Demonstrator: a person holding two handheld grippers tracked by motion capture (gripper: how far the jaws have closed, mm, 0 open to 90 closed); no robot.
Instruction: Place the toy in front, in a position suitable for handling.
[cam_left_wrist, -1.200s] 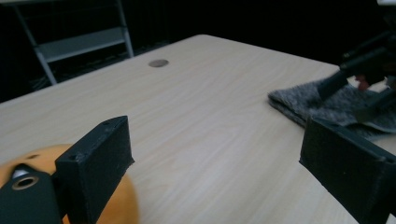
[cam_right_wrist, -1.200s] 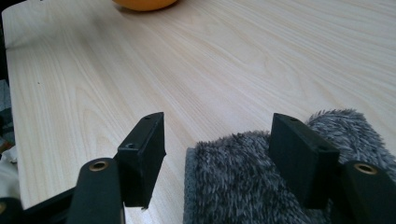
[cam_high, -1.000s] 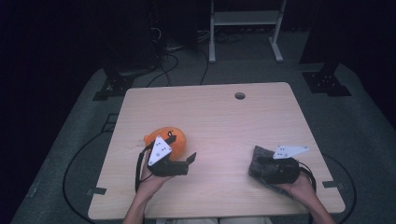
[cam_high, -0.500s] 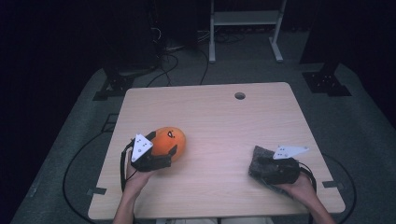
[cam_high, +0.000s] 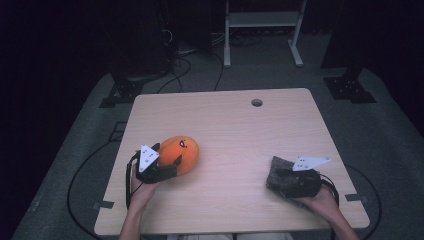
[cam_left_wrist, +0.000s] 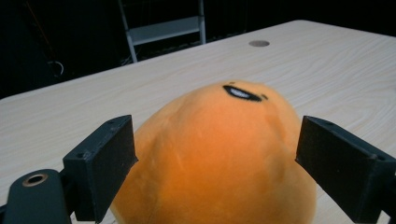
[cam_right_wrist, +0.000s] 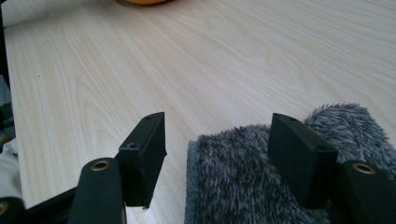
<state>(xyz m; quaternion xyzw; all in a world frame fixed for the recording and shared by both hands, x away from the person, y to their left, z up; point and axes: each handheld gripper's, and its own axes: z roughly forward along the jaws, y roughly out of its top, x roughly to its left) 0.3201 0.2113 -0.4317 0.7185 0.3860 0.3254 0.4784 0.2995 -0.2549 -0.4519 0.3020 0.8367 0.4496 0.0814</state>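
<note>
The left gripper is held low over the left front part of the table, its jaws set on either side of an orange plush toy. In the left gripper view the toy is seen between the two black jaws, which stand wide; the jaws have just been closing a little, with the toy between them. The left jaw appears to lie right against the plush, while a narrow gap is seen at the right jaw, so no firm squeeze is shown. A small dark mouth is stitched on the top of the toy, turned toward the far edge of the table.

The right gripper is rested at the right front part of the table, well apart from the toy, with its jaws spread. In the right gripper view a grey furry cloth is seen lying flat on the wood beneath and between the jaws, which are not pressed on it. The cloth is found just in front of the person's right hand. A round hole is cut in the table near its far edge.
</note>
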